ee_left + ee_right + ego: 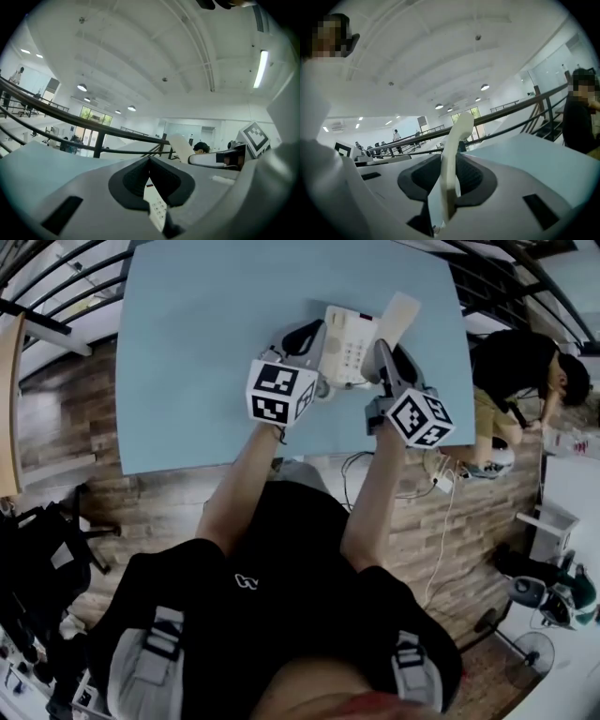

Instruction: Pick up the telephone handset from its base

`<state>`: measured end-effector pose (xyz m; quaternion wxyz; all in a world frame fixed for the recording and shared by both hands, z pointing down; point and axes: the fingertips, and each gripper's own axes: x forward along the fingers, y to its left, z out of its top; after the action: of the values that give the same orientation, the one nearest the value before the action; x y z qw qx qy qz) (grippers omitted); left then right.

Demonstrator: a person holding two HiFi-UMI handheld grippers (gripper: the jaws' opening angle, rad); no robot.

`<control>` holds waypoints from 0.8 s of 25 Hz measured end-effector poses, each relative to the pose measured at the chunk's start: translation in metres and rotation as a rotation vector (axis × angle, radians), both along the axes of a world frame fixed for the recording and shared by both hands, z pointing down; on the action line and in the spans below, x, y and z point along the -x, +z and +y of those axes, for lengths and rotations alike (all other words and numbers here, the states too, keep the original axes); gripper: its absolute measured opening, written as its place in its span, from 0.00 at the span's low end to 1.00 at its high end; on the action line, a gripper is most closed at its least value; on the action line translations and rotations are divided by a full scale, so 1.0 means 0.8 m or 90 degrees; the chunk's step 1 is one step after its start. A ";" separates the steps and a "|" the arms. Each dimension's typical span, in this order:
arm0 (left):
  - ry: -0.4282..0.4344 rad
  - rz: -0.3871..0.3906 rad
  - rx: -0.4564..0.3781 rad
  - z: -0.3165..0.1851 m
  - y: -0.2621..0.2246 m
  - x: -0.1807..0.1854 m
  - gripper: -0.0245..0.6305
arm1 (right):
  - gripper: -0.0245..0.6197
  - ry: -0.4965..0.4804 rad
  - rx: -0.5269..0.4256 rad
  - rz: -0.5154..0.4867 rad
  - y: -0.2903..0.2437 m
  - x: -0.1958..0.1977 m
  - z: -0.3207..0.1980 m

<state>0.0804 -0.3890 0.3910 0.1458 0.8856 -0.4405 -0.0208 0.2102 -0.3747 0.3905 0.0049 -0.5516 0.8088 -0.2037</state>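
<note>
A cream telephone base [349, 348] is over the light blue table [206, 352]. My left gripper [322, 354] is at the base's left side and is shut on its edge; the keypad [155, 204] shows between the dark pads [129, 180] of that gripper [152, 187]. The cream handset [398, 315] is off the base, to its right and tilted. My right gripper [382, 341] is shut on it. In the right gripper view the handset [454, 150] stands upright between the pads of this gripper [447, 187]. The handset [183, 149] also shows in the left gripper view.
The table's near edge [309, 457] runs just in front of the person's body. A crouching person [525, 371] is on the wooden floor at the right. Cables [441, 479] and a floor fan [530, 648] lie lower right. Dark railings [56, 296] run beyond the table.
</note>
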 end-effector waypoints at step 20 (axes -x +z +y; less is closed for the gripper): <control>0.052 0.004 -0.090 0.008 -0.079 -0.053 0.04 | 0.17 0.057 -0.158 0.046 -0.087 -0.079 0.052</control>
<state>0.1226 -0.3825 0.3279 0.0846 0.9107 -0.4013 -0.0486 0.2732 -0.3334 0.3211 0.0530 -0.5892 0.8021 -0.0821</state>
